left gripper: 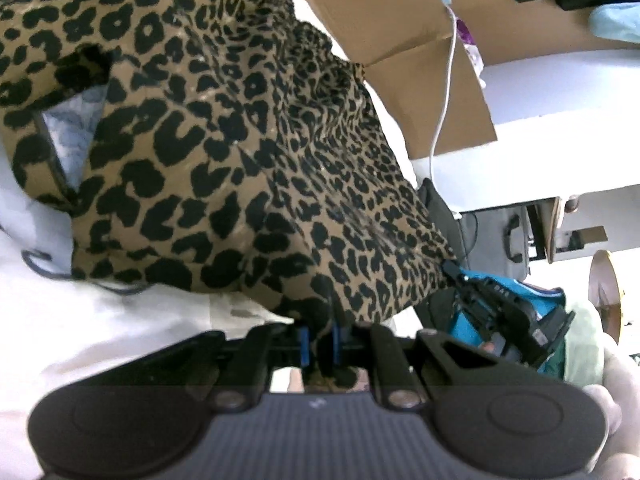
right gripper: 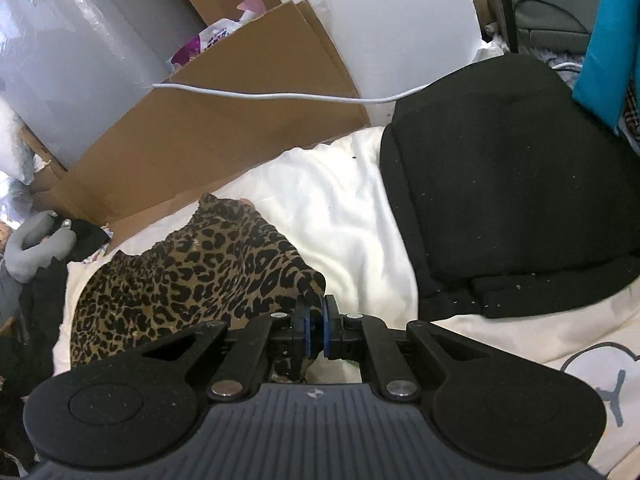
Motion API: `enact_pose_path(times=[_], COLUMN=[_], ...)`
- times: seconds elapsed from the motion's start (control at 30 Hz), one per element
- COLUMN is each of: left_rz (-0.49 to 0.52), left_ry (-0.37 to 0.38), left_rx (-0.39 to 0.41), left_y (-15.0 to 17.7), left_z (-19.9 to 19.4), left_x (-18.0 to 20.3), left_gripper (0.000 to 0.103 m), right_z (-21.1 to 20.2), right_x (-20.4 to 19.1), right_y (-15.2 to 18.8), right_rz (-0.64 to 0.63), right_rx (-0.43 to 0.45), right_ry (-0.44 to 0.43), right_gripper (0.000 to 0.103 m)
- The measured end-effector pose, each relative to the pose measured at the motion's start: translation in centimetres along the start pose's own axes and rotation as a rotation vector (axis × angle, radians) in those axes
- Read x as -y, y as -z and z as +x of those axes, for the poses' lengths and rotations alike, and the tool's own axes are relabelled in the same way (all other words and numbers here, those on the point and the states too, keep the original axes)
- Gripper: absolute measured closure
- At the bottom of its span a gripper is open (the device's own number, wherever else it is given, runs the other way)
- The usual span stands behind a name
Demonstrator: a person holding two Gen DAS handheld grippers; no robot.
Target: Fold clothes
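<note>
- Left gripper (left gripper: pixel 320 338): its jaws are pinched nearly together on an edge of the leopard cloth (left gripper: pixel 208 128), with a fold of the fabric caught between the blue pads (left gripper: pixel 305 344).
- In the left wrist view the leopard cloth rises up and away from the jaws, filling most of the frame and hanging in creases above the white sheet (left gripper: pixel 100 320).
- Right gripper (right gripper: pixel 316 330): its jaws are closed all but tight on another edge of the leopard cloth (right gripper: pixel 192 272), a thin bit of fabric squeezed between the blue pads (right gripper: pixel 308 328).
- In the right wrist view the cloth spreads to the left of the jaws, lying bunched on the white sheet (right gripper: pixel 340 216).
- The right gripper also shows in the left wrist view (left gripper: pixel 452 270), at the cloth's lower right corner, so the two grippers hold the same piece at separate points.
- A black garment (right gripper: pixel 508 184) lies on the sheet to the right, apart from the leopard cloth.
- Cardboard (right gripper: pixel 224 132) stands behind the sheet, and a white cable (right gripper: pixel 280 97) runs across in front of it.
- A clear plastic roll (right gripper: pixel 80 52) stands at the upper left.
</note>
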State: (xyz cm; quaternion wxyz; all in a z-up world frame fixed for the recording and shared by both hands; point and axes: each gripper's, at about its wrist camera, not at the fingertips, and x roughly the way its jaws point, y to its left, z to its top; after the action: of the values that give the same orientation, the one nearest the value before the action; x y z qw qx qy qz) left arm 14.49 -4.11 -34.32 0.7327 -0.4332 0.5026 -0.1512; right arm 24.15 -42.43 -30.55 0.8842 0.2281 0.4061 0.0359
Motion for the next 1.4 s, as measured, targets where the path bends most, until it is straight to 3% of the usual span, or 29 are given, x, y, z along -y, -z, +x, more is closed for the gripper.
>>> enact_pose_path(times=[0.1, 0.2, 0.33, 0.43, 0.63, 0.8, 0.93, 1.0, 1.03, 1.07, 1.1, 1.13, 1.4], left_rz=[0.013, 0.025, 0.061, 0.112, 0.114, 0.104, 0.131, 0.144, 0.137, 0.135, 0.147, 0.164, 0.262], left_ry=[-0.007, -0.071, -0.119, -0.143, -0.179, -0.256, -0.240, -0.224, -0.206, -0.190, -0.185, -0.181, -0.107], left_rx=[-0.019, -0.064, -0.093, -0.056, 0.115, 0.151, 0.139, 0.126, 0.121, 0.113, 0.099, 0.089, 0.049], left_y=[0.5, 0.9, 1.3, 0.9, 0.0, -0.6, -0.9, -1.1, -1.3, -1.4, -1.4, -1.3, 0.8], left_z=[0.6, 1.5, 0.8, -1.4, -6.1, -6.2, -5.7, -4.9, -4.5, -4.3, -4.2, -4.2, -6.3], left_x=[-0.3, -0.9, -1.5, -1.2, -2.4, -4.2, -5.1, -5.2, -5.2, -5.1, -4.8, -4.3, -1.1], left_gripper=[0.092, 0.088, 0.070, 0.055, 0.051, 0.046, 0.041, 0.044, 0.054, 0.077, 0.092, 0.099, 0.100], right_z=[0.2, 1.0, 2.0, 1.4, 0.3, -1.0, -1.5, -1.5, -1.4, -1.4, -1.3, -1.3, -1.4], right_x=[0.9, 1.8, 2.6, 2.4, 1.8, 1.0, 0.5, 0.3, 0.0, -0.4, -0.7, -1.1, -5.0], right_y=[0.2, 0.7, 1.6, 2.0, 2.5, 2.9, 3.3, 3.7, 3.9, 4.2, 4.4, 4.6, 5.9], right_rz=[0.006, 0.003, -0.008, -0.010, -0.011, -0.016, -0.007, 0.004, 0.001, -0.002, -0.006, -0.009, -0.085], right_rx=[-0.003, -0.023, -0.079, -0.071, -0.064, -0.032, -0.036, -0.052, -0.060, -0.069, -0.078, -0.087, -0.149], right_ry=[0.018, 0.052, 0.132, 0.139, 0.112, 0.065, 0.033, 0.011, 0.000, -0.011, -0.023, -0.034, -0.113], right_gripper=[0.099, 0.098, 0.089, 0.077, 0.075, 0.075, 0.075, 0.075, 0.075, 0.075, 0.075, 0.075, 0.075])
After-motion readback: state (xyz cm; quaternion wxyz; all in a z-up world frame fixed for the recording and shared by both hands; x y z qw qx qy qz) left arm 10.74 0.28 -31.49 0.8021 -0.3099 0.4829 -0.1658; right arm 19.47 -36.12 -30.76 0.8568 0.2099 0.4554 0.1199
